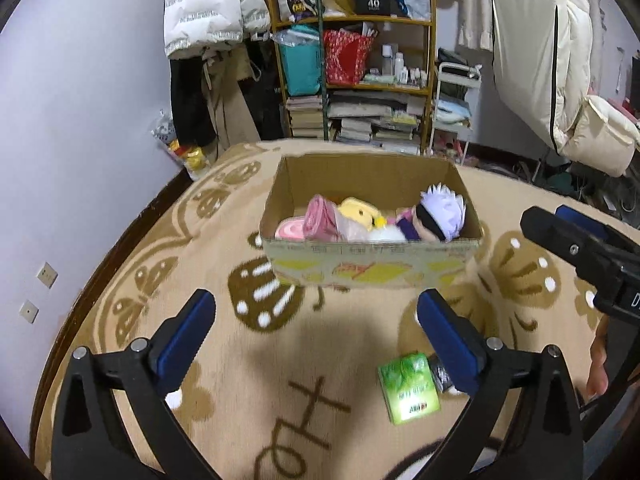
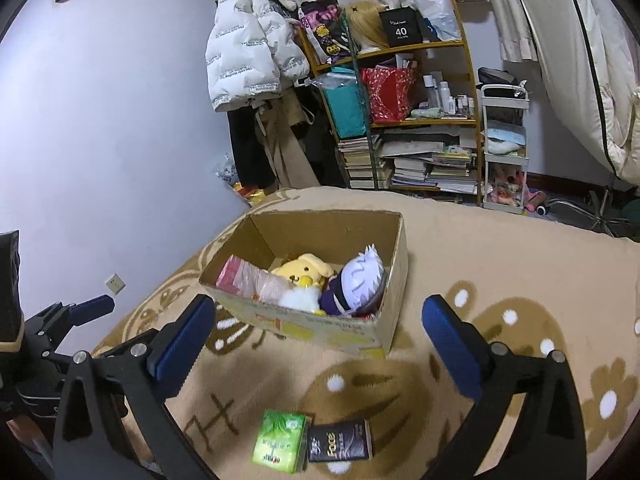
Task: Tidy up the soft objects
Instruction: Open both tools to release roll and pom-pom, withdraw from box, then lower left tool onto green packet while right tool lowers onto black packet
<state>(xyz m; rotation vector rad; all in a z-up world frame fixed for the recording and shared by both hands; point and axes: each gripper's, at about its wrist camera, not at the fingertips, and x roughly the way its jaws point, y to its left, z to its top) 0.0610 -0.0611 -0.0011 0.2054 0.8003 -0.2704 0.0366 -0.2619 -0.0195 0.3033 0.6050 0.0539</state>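
Below right gripper: green rectangular soft tissue pack, long axis toward brown cardboard box | right nearer | both tongs released, empty; left gripper

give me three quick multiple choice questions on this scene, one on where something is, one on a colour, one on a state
1. Where is the yellow plush?
A. on the blanket
B. inside the cardboard box
C. on the shelf

2. What colour is the tissue pack beside the black pack?
A. green
B. red
C. white

3. How do the right gripper and left gripper stand?
A. both shut on toys
B. one open, one shut
C. both open, holding nothing

Answers: 1 B, it lies among the other soft toys within the box walls. 2 A, its wrapper is bright green. 3 C, blue pads stand wide apart, nothing between them.
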